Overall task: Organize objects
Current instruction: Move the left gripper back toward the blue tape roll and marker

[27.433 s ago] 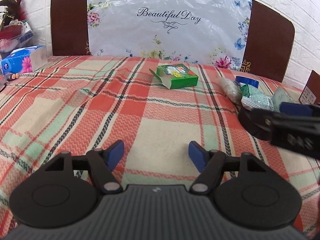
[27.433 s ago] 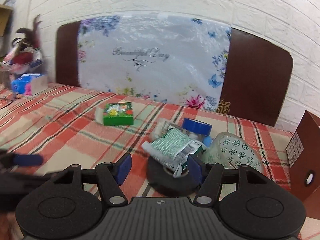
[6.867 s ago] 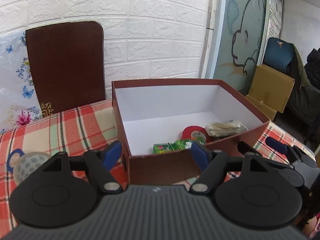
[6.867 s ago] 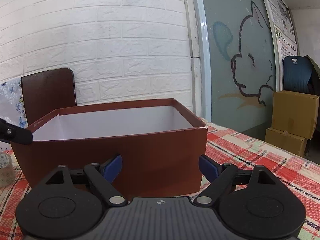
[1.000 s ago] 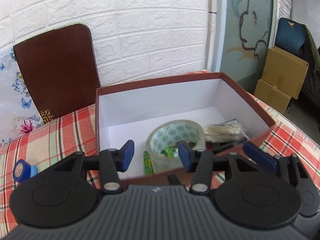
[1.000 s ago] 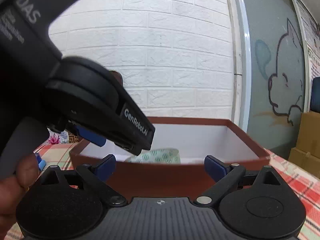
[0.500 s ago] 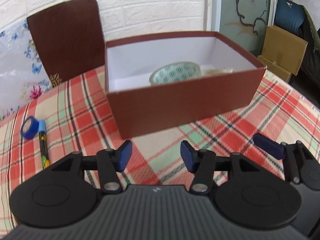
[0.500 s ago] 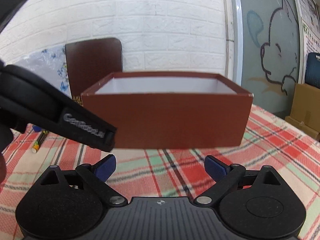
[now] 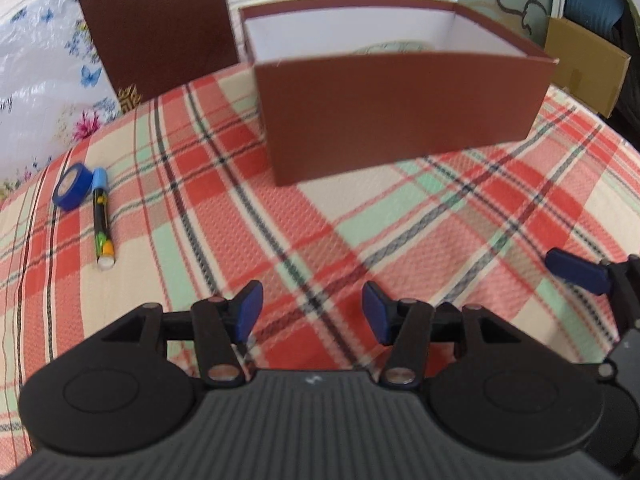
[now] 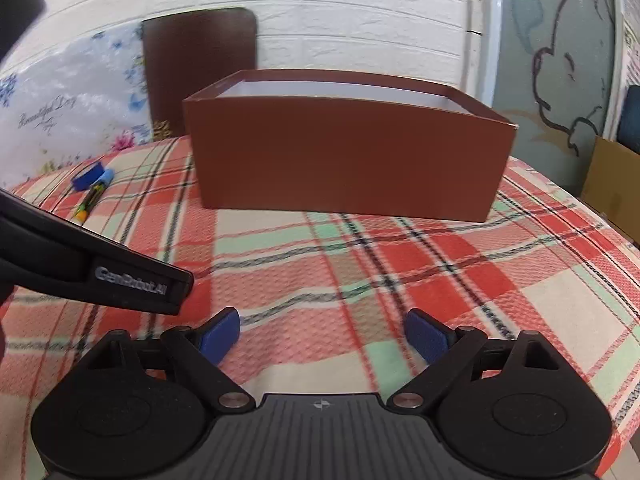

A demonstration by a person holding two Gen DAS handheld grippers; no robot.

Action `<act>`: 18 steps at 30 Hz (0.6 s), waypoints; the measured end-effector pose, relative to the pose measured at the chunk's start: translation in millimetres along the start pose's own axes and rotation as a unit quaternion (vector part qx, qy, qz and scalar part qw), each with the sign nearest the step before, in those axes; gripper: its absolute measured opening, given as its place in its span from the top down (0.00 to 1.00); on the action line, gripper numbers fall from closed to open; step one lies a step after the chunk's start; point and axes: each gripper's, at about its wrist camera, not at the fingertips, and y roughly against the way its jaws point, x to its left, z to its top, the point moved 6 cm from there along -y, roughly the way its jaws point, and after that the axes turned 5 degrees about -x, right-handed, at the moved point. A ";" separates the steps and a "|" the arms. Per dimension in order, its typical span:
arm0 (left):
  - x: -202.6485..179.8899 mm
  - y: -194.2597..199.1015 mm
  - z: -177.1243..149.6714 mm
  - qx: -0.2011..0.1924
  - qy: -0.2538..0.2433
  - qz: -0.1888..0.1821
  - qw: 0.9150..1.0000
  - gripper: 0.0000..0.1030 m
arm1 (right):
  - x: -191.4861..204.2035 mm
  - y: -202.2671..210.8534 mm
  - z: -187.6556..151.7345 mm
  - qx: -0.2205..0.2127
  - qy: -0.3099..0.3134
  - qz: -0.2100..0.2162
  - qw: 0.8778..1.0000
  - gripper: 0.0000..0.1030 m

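A: Item one, far left of the left wrist view?
B: Roll of blue tape (image 9: 71,186), standing on edge on the plaid tablecloth (image 9: 248,224). Just beside it, touching or nearly so, a marker pen (image 9: 101,219) with a light blue cap, lying flat, its white end toward the camera.

A: Behind those?
B: Floral plastic sheet (image 9: 36,76) against the white brick wall, and a dark brown board (image 9: 156,28) leaning there.

A: Item centre?
B: Brown box (image 9: 400,108), open top, white inside, sitting on the cloth well apart from the tape and pen. The top of a patterned tape roll (image 9: 394,46) just shows above the near wall; the rest of the contents are hidden.

A: Left gripper?
B: Left gripper (image 9: 311,314), low over bare cloth in front of the box. Jaws partly apart, having just been opening a little wider; nothing between the blue pads, only tablecloth.

A: Right of that?
B: Right gripper (image 10: 322,338), seen in its own view: pads spread wide, nothing held, cloth beneath. One of its blue fingertips (image 9: 576,271) shows at the right edge of the left view.

A: Far right?
B: Cardboard cartons (image 9: 584,68) on the floor past the table edge, and a wall panel with a cartoon outline (image 10: 560,76).

A: Does the right view confirm the loose items?
B: Yes, tape and pen lie left of the box, near the floral sheet.
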 end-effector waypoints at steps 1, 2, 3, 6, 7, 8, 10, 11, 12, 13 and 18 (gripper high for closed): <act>3.8 -1.5 -4.3 0.005 0.003 0.001 1.000 0.44 | 5.5 3.1 -1.6 0.001 0.005 0.002 1.000 0.11; 7.8 -1.3 -7.8 0.004 0.008 0.000 1.000 0.41 | 11.9 5.6 -3.5 0.002 0.011 0.006 1.000 0.11; 11.8 0.3 -10.0 0.000 0.012 0.001 1.000 0.39 | 18.5 7.9 -4.8 0.002 0.017 0.008 1.000 0.11; 22.7 3.5 -16.0 -0.002 0.020 0.005 1.000 0.38 | 36.5 14.9 -7.1 0.003 0.034 0.014 0.999 0.11; 26.3 4.5 -18.0 -0.002 0.023 0.006 1.000 0.37 | 40.9 15.6 -7.2 0.004 0.037 0.018 0.999 0.11; 30.3 5.1 -20.0 -0.003 0.026 0.007 1.000 0.36 | 45.4 16.1 -6.9 0.005 0.040 0.022 0.999 0.11; 37.9 7.0 -24.0 -0.004 0.034 0.009 0.999 0.35 | 54.2 17.1 -6.9 0.006 0.050 0.031 0.998 0.12; 41.6 7.9 -26.1 -0.005 0.038 0.009 0.999 0.33 | 57.6 16.5 -6.3 0.007 0.055 0.034 0.998 0.12; 45.3 9.0 -27.9 -0.007 0.041 0.010 0.999 0.33 | 61.3 15.8 -5.5 0.007 0.058 0.040 0.998 0.12; 49.0 10.1 -29.6 -0.008 0.043 0.012 0.999 0.32 | 65.6 15.6 -5.4 0.009 0.059 0.047 0.997 0.12; 72.4 14.1 -37.3 -0.011 0.059 0.024 0.998 0.30 | 92.3 13.1 -2.6 0.013 0.083 0.079 0.993 0.14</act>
